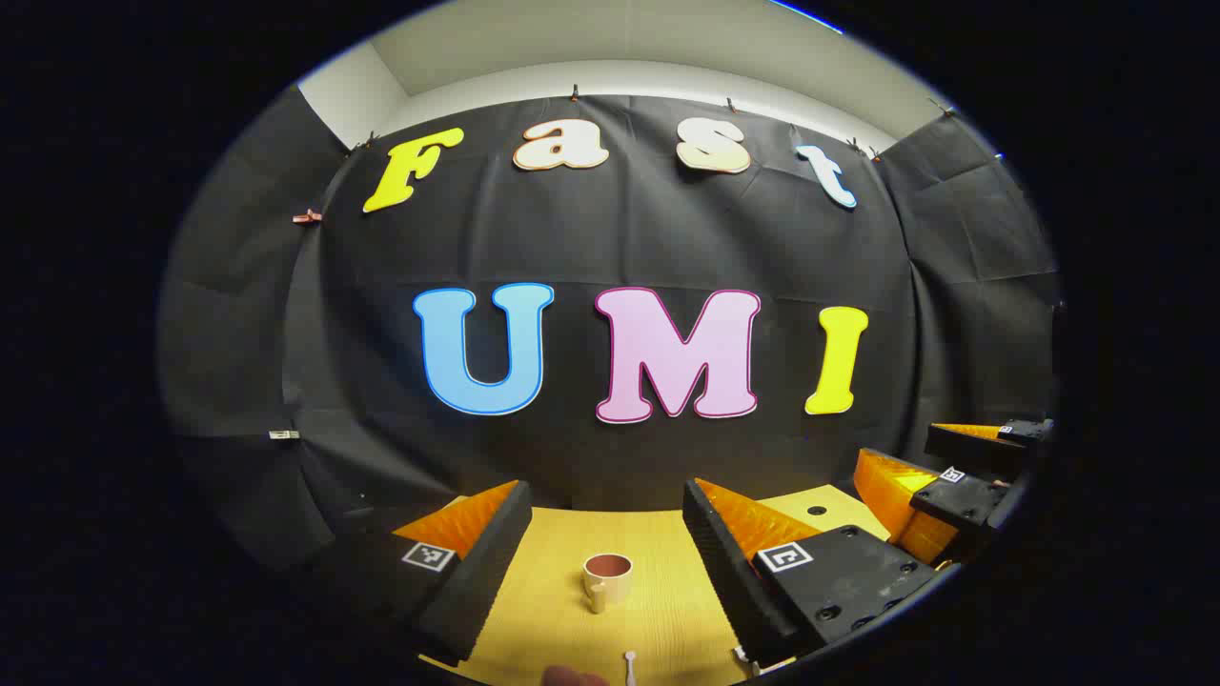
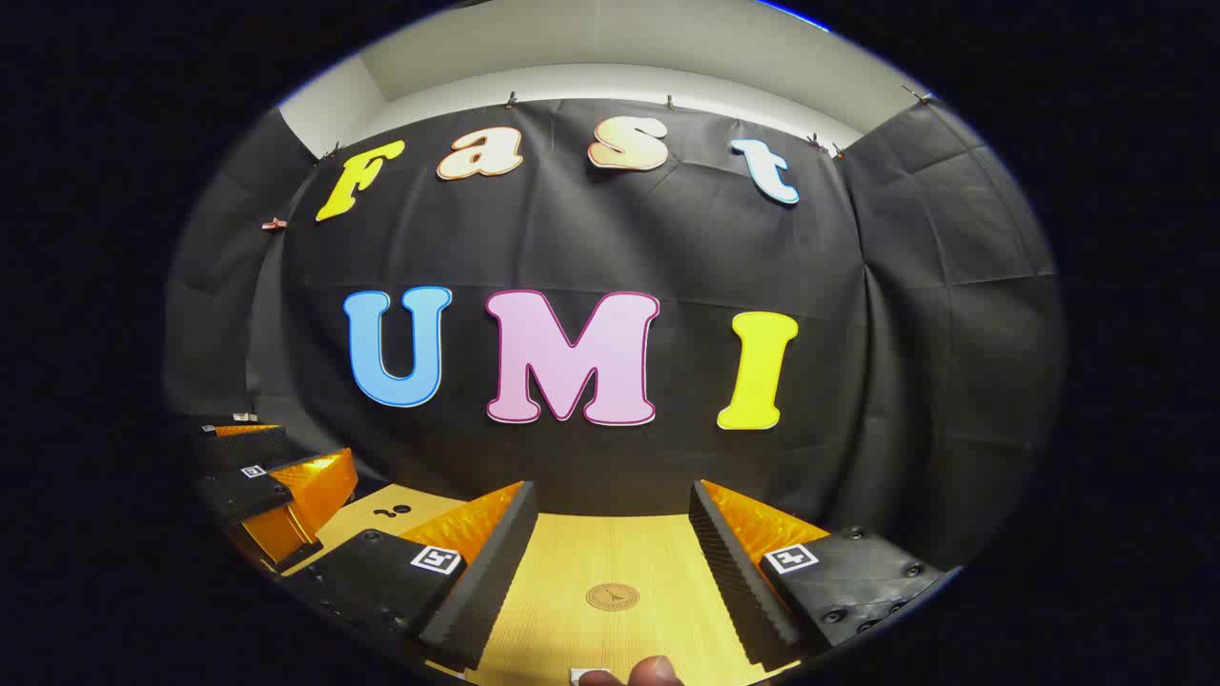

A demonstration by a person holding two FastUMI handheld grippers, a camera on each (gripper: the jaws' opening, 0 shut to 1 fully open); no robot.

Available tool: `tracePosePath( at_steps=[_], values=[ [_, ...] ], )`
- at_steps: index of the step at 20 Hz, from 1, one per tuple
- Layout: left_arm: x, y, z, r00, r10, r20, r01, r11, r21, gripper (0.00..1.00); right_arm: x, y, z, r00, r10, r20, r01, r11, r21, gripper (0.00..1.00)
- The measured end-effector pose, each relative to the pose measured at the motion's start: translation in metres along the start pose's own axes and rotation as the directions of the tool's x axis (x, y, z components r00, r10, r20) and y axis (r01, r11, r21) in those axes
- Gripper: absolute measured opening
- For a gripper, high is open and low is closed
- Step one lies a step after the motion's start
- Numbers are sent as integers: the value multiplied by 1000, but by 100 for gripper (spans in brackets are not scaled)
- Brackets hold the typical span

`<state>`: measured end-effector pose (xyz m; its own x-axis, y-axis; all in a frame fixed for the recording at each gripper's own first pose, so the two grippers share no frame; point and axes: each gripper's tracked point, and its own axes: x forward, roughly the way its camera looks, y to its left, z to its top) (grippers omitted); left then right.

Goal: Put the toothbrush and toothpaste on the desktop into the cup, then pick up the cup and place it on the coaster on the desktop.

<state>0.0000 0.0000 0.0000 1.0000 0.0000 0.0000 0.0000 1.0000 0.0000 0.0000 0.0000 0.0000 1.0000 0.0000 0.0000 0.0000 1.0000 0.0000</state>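
Note:
A small cream cup (image 1: pixel 607 578) with a brown inside and a handle toward me stands on the wooden desktop (image 1: pixel 562 543), between the wide-apart fingers of my left gripper (image 1: pixel 610 562), which is open and above the desk. The white tip of the toothbrush (image 1: pixel 630 662) shows at the bottom edge. In the right gripper view a round wooden coaster (image 2: pixel 612 597) lies flat on the desktop between the fingers of my open right gripper (image 2: pixel 610 562). Each gripper appears at the side of the other's view: the right gripper (image 1: pixel 953 486) and the left gripper (image 2: pixel 276 476).
The booth's black cloth wall stands just behind the desktop's far edge (image 2: pixel 610 519). A small hole (image 1: pixel 817 511) sits in the desk at the far right. A brownish rounded thing (image 2: pixel 656 671) and a white edge (image 2: pixel 591 675) peek in at the bottom.

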Motion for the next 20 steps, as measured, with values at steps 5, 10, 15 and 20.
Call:
tracePosePath(
  at_steps=[5, 10, 15, 20],
  values=[
    [4, -5, -2, 1000, -5, -6, 5, 1000, 3, 99, 1, -2, 1, 1000, -19, 2, 19, 1000, 5, 98],
    [4, -13, -2, 1000, -21, -8, 21, 1000, 13, 99, 1, -5, 1, 1000, -27, 3, 27, 1000, 4, 98],
    [4, -15, -2, 1000, -23, -8, 23, 1000, 10, 99, 1, -5, 2, 1000, -29, 3, 29, 1000, 3, 98],
    [4, -13, -5, 1000, -17, -21, 17, 1000, 8, 99, -1, -6, -1, 999, -31, -13, 31, 1000, 1, 98]
  ],
)
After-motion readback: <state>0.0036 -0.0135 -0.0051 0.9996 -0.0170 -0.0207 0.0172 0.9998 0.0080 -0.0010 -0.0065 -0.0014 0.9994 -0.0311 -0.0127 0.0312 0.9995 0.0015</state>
